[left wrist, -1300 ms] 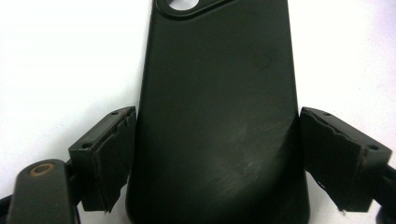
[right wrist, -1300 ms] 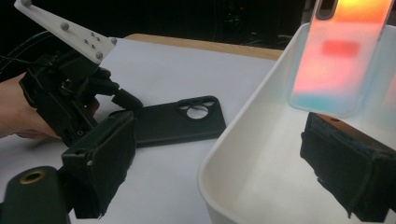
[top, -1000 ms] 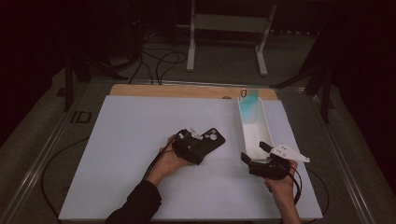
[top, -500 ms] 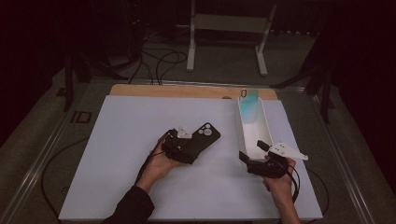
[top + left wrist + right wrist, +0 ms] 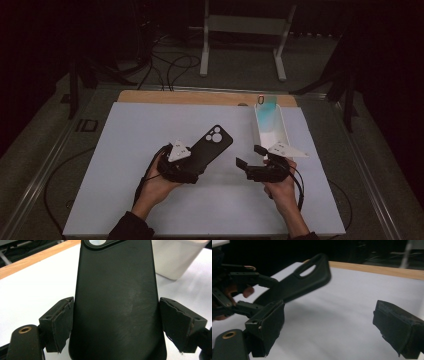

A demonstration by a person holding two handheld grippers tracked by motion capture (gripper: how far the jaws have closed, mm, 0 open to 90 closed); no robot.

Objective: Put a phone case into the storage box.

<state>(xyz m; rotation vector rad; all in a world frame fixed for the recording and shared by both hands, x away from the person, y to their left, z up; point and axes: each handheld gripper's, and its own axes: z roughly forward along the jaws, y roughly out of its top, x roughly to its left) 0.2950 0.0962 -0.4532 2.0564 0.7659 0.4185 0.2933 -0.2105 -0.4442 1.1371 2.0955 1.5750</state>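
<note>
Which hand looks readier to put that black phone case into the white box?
Probably the left. The left gripper already clamps the phone case by its sides, lifted off the table. The right gripper is open and empty, though nearer the white box.

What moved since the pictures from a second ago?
The left gripper has carried the black phone case up the picture and rightward, off the table, still clamped. The right gripper edged slightly up. The white bin and white mat stayed put.

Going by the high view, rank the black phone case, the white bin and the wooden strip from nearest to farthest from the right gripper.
From the right gripper:
1. White bin, just beyond it.
2. Black phone case, to its left, clamped in the left gripper.
3. Wooden strip, along the table's far edge.
</note>
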